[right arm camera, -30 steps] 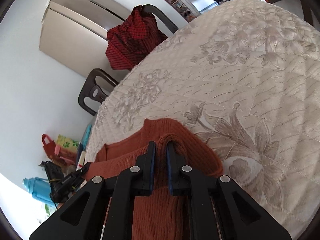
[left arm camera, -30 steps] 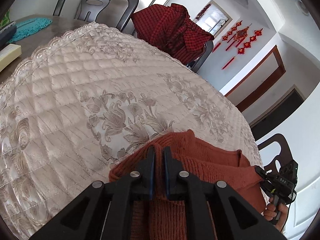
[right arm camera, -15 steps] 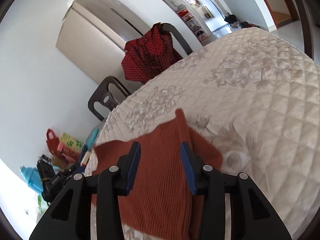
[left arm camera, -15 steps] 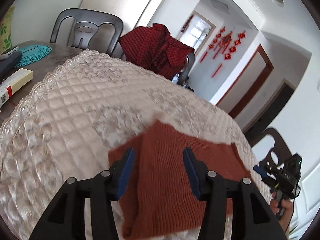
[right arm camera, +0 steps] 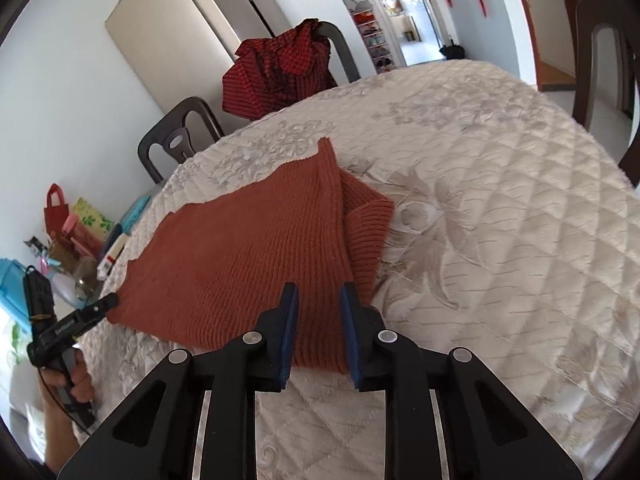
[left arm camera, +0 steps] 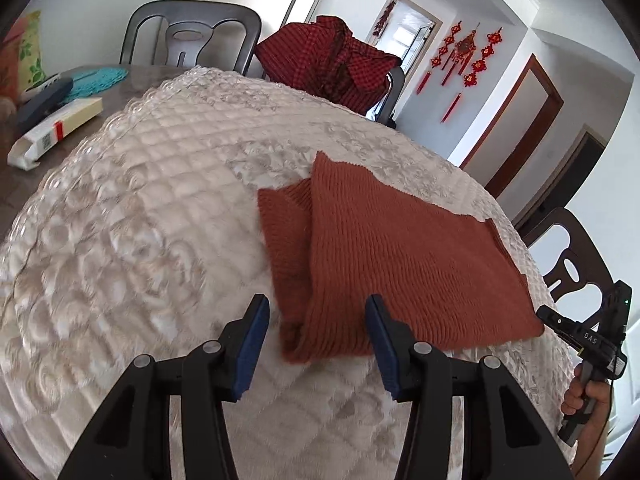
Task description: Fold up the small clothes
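A rust-red knitted garment (left arm camera: 384,252) lies folded flat on the quilted cream tablecloth (left arm camera: 140,208); it also shows in the right wrist view (right arm camera: 248,256). My left gripper (left arm camera: 316,312) is open and empty, drawn back just short of the garment's near left corner. My right gripper (right arm camera: 318,300) is open and empty, its fingertips over the garment's near right edge. Each view shows the other gripper, the right one (left arm camera: 560,320) and the left one (right arm camera: 104,304), beside the far corner, too small to judge the jaws.
A red checked garment (left arm camera: 332,64) hangs on a dark chair at the far side. A long white box (left arm camera: 56,128) and dark items lie on the bare table at the left. Dark chairs (right arm camera: 600,80) stand around the table. Bags and bottles (right arm camera: 72,236) clutter the left end.
Both grippers were shut on the garment's folded edge one second ago. They have opened, let it drop flat, and pulled back towards me.
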`<move>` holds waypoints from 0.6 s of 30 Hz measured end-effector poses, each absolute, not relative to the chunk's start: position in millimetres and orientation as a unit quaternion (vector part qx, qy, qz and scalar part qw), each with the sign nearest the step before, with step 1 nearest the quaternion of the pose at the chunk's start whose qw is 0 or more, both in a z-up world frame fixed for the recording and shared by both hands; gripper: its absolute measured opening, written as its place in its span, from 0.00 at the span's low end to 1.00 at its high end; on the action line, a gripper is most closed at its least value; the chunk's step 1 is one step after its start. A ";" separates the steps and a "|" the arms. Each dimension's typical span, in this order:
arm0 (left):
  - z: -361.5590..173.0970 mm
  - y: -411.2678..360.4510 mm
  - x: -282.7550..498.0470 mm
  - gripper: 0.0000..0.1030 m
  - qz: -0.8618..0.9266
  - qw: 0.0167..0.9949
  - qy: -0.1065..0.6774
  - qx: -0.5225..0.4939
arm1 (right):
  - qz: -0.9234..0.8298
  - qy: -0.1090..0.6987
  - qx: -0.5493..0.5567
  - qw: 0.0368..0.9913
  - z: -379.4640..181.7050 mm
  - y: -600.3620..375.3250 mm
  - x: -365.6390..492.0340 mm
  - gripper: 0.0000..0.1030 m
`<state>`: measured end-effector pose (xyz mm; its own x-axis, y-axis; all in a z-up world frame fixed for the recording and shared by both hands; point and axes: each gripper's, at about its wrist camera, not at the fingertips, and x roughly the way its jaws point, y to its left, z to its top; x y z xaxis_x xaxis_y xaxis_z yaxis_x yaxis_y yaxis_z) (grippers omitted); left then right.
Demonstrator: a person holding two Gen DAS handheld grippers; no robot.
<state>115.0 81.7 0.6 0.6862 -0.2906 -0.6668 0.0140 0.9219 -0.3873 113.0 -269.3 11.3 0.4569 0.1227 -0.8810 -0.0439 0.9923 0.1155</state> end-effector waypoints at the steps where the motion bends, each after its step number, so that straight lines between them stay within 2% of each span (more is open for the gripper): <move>1: -0.8 83.3 110.3 0.50 -0.082 0.899 0.390 -0.182 | 0.044 0.519 0.035 0.853 12.3 -270.2 109.5 0.23; 7: -4.1 81.3 80.1 0.50 -0.090 0.887 0.401 -0.210 | 0.036 0.532 0.071 0.843 12.8 -278.0 82.0 0.25; 9: -0.1 70.9 74.0 0.50 -0.088 0.892 0.401 -0.188 | 0.035 0.539 0.082 0.838 10.1 -277.2 72.6 0.32; 18: 18.8 30.1 89.1 0.52 -0.071 0.915 0.383 -0.108 | 0.065 0.544 0.092 0.831 5.6 -260.8 64.1 0.32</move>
<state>89.1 30.1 18.8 0.6960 -0.2131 -0.6857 0.0474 0.9665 -0.2523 64.1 -260.8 5.6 0.3987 0.2080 -0.8932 -0.0078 0.9747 0.2235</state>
